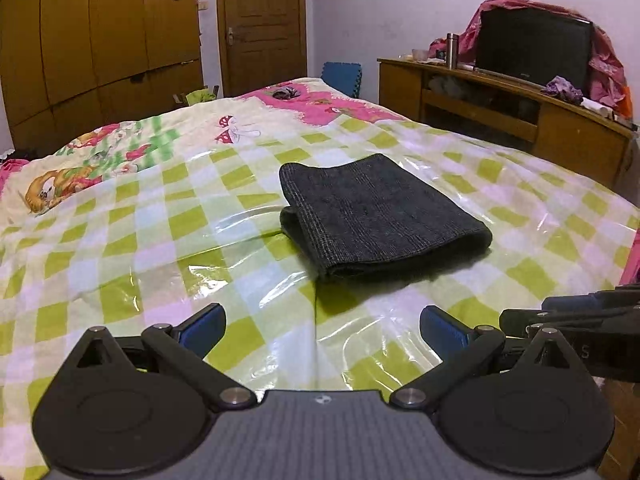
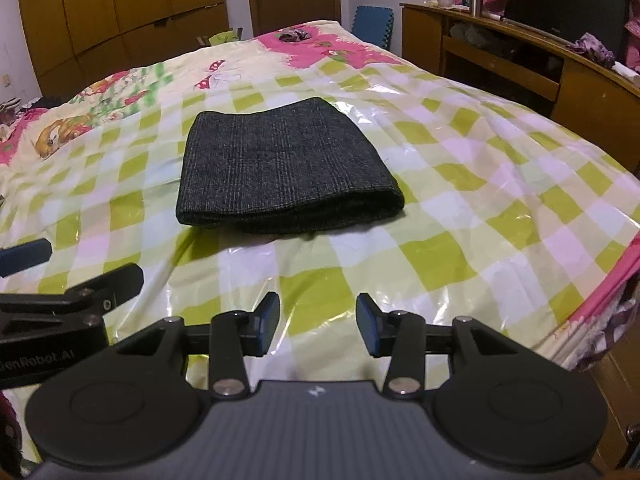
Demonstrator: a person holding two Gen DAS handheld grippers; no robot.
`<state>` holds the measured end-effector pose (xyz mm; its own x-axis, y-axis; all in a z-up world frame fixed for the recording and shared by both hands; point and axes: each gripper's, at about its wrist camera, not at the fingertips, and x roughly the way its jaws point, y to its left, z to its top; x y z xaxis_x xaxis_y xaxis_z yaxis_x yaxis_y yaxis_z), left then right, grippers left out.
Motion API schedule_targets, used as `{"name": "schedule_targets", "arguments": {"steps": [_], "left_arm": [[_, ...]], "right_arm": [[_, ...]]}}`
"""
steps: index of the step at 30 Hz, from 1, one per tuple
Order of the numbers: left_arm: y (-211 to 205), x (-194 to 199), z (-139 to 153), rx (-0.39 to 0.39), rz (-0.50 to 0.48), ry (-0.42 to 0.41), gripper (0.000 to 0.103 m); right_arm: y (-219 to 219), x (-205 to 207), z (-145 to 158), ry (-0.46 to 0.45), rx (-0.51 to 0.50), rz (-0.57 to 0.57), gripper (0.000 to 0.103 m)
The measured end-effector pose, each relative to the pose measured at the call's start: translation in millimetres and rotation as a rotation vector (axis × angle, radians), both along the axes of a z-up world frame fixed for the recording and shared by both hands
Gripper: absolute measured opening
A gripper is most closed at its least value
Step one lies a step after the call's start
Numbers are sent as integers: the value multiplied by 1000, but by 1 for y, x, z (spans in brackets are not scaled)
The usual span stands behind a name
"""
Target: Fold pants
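While the pants [image 1: 380,216] are lying as a compact dark folded bundle on the bed [image 1: 120,240], in the middle of the left wrist view and centre-left of the right wrist view, both tongs are hanging short of them with nothing between their pads. The left tongs [image 1: 322,330] are standing spread wide and empty at the bottom of their frame, with the bundle ahead and slightly right. The right tongs [image 2: 317,324] are standing partly open, also empty, with the bundle ahead and slightly left. The bundle's long axis is running roughly across both frames, its rounded fold facing the tongs. Neither hand is looking clearly nearer. Both are pointing downward at a slant over the checked plastic sheet [image 2: 460,200], side by side. The folding is looking finished.
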<state>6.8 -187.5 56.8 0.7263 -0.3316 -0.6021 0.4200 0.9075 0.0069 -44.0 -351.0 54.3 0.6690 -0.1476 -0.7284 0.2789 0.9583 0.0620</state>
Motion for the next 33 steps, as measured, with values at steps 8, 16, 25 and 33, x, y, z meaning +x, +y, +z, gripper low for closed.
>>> {"name": "schedule_targets", "arguments": {"steps": [8,16,25,33], "left_arm": [[-2,-3,-9,19,0,66,103],[-2,-5,-15,15,5,97,103],[-6,-5,-22,55,3,111,103],[-8,-4,-27,76,11,122,103]], "right_arm": [[1,-9,-5,11,15,-12,45],[2,-18,-10,27,21,-21,47],[6,-22,-11,31,36,-21,50],[7,-23,-11,35,28,-32,51]]}}
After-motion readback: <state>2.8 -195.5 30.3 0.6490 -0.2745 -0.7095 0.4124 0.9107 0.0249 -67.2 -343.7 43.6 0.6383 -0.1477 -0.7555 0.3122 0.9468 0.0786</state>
